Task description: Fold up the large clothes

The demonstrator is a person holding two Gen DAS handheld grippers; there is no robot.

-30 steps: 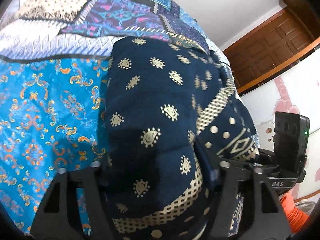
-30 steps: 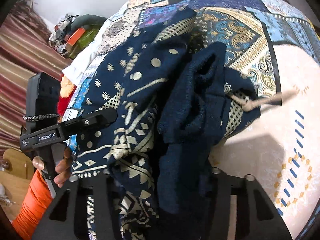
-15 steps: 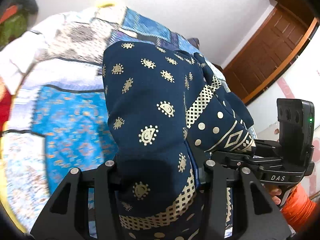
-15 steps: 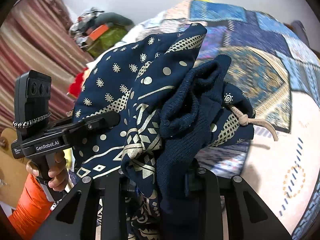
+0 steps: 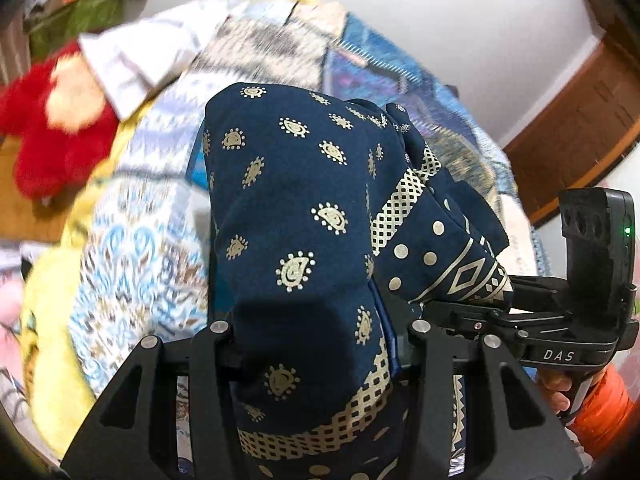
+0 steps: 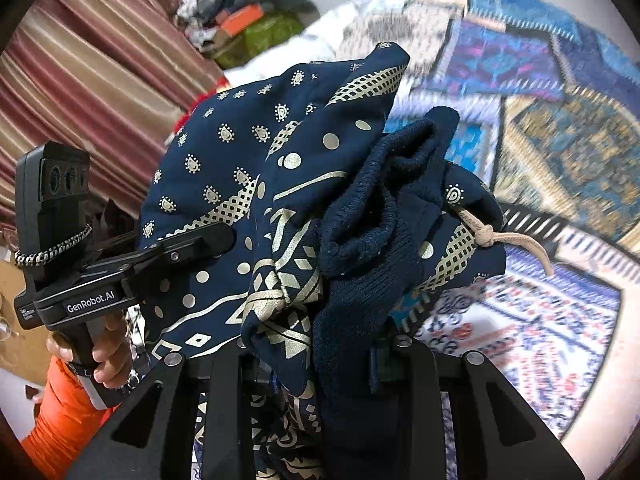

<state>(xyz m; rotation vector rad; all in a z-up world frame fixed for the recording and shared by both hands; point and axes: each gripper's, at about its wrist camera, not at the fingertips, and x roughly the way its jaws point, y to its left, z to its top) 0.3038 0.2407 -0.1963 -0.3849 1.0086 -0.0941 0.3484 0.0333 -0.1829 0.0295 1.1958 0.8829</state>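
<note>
Navy cloth with a gold paisley and diamond print fills both wrist views: the garment is bunched into a thick bundle and held up off the bed between our two tools. Our left gripper has its fingers closed around a fat wad of the printed fabric, which bulges up and forward past the fingertips. Our right gripper is likewise clamped on cloth, here a mix of the printed layer and a plain ribbed navy cuff or hem that flops forward just ahead of the fingers. A beige drawstring with a knot hangs out to the right of that bundle. In each view the other tool sits just beside the bundle, pinching its far side, so the two grips are close together.

We judge that the piece has been gathered and doubled over several times, since many layers sit stacked between the fingers, but it looks lumpy rather than flat, and whether the edges line up we cannot tell. What seems left is to lower the bundle onto the patchwork quilt ahead of the fingers, let go, and smooth or square it. Nothing is laid down yet.
</note>
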